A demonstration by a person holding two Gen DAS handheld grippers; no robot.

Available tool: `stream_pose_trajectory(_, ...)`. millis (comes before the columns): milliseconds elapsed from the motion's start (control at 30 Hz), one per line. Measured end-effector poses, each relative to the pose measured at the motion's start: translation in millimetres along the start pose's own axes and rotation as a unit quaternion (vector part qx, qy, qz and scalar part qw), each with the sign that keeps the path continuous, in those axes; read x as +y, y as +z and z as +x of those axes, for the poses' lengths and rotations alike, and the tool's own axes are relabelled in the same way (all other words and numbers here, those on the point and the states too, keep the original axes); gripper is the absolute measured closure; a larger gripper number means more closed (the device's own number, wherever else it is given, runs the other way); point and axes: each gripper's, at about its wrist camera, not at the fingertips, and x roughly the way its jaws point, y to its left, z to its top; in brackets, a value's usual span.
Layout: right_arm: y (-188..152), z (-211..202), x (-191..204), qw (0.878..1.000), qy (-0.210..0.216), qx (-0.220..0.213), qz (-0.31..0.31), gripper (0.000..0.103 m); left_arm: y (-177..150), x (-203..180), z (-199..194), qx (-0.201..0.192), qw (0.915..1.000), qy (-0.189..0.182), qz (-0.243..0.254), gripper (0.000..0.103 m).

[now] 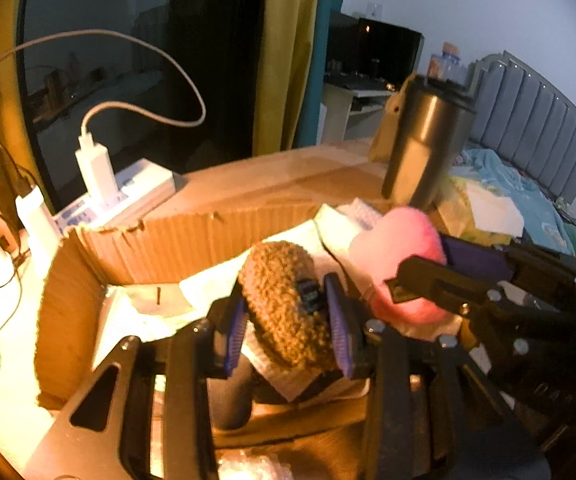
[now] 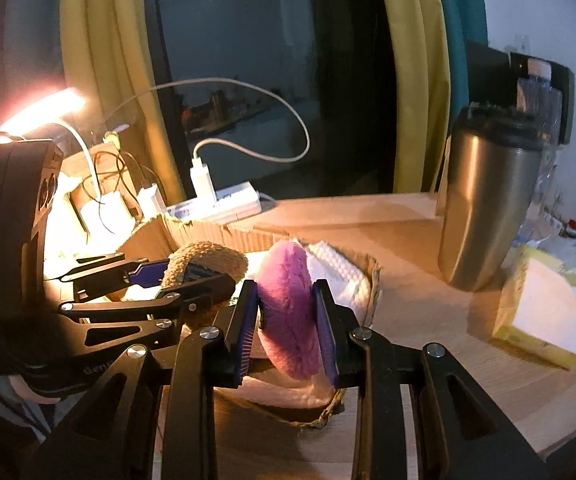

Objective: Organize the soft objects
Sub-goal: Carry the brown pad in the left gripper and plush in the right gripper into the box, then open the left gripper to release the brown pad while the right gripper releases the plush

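My left gripper is shut on a brown curly plush pad and holds it above an open cardboard box. My right gripper is shut on a pink fluffy round pad just to the right of it, also above the box. In the left wrist view the pink pad sits between the right gripper's fingers. In the right wrist view the brown pad shows in the left gripper. White soft sheets line the box.
A steel tumbler stands on the wooden table at the right. A yellow and white tissue pack lies beside it. A power strip with a white charger sits behind the box. A lit desk lamp is at the left.
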Motion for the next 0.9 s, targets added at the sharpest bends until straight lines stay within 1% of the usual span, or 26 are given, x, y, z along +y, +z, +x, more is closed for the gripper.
stream_pose_trajectory(233,-9,24,-5,1.0,-0.002,0.022,0.006,0.073,-6,1,18,0.026,0.9997,0.0,-0.002,0.064)
stream_pose_trajectory(433,-10,28,-5,1.0,-0.002,0.012,0.003,0.073,-7,0,24,0.04,0.9992,0.004,-0.001,0.062)
stream_pose_trajectory(533,-11,28,-4,1.0,-0.003,0.01,0.003,0.072,-6,0,24,0.041,0.9991,0.006,-0.004,0.058)
stream_pose_trajectory(567,-11,29,-4,1.0,-0.003,0.007,0.003,0.072,-5,0,26,0.043,0.9991,0.007,-0.005,0.053)
stream_pose_trajectory(600,-12,29,-4,1.0,-0.003,0.008,0.002,0.072,-5,0,26,0.044,0.999,0.008,-0.008,0.051)
stream_pose_trajectory(733,-13,29,-2,1.0,-0.003,0.008,-0.001,0.066,-6,5,21,0.043,0.9988,0.013,-0.018,0.051)
stream_pose_trajectory(833,-13,27,-2,1.0,-0.003,0.013,-0.002,0.064,-5,5,17,0.039,0.999,0.017,-0.018,0.051)
stream_pose_trajectory(900,-12,26,-3,1.0,-0.005,0.016,-0.001,0.06,-4,6,13,0.035,0.999,0.02,-0.017,0.051)
